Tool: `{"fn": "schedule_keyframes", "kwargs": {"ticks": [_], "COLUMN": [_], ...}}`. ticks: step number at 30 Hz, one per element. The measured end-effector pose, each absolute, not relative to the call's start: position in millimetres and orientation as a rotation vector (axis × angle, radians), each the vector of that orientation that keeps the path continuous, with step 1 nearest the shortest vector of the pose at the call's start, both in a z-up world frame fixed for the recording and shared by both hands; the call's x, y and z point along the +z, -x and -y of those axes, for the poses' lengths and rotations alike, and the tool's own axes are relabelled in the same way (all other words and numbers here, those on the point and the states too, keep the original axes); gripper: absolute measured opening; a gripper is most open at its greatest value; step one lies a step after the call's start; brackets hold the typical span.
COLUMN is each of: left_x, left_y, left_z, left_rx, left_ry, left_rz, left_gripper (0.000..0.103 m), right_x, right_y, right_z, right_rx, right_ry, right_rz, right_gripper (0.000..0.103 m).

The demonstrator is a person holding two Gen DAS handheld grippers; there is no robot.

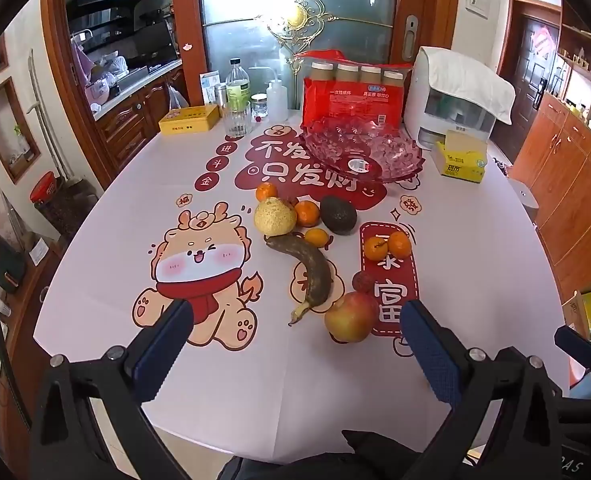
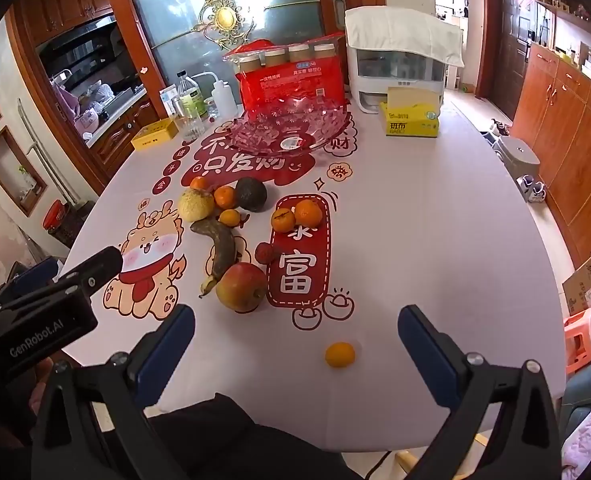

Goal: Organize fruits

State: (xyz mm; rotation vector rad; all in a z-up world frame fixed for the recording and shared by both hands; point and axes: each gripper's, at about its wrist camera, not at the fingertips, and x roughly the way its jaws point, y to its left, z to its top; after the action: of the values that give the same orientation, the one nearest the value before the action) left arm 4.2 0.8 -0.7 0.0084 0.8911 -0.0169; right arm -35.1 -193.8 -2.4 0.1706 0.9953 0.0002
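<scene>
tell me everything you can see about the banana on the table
The overripe, dark brown curved banana looks nearly black along most of its skin, with only its stem end still yellowish. It lies flat on the white printed tablecloth, unpeeled and whole. Its stem points toward the near edge, beside the red-yellow apple; its far end reaches the rough pale yellow citrus fruit and a small orange mandarin. Whether it touches them is unclear. Neither gripper is near it.

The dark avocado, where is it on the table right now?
In the left wrist view the dark avocado lies mid-table, just right of a small orange mandarin and nearer the camera than the pink glass fruit bowl.
</scene>
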Motion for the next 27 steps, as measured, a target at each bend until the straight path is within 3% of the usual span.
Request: {"fn": "schedule_keyframes", "kwargs": {"ticks": [27], "left_x": [1], "left_y": [-5], "left_z": [-8], "left_rx": [-0.018], "left_ry": [0.010], "left_rz": [-0.886], "left_gripper": [0.102], "right_x": [6], "right_y": [42], "right_z": [178], "right_rx": [-0.014], "right_ry": [-0.139], "right_rz": [-0.992], "right_gripper": [0.102]}}
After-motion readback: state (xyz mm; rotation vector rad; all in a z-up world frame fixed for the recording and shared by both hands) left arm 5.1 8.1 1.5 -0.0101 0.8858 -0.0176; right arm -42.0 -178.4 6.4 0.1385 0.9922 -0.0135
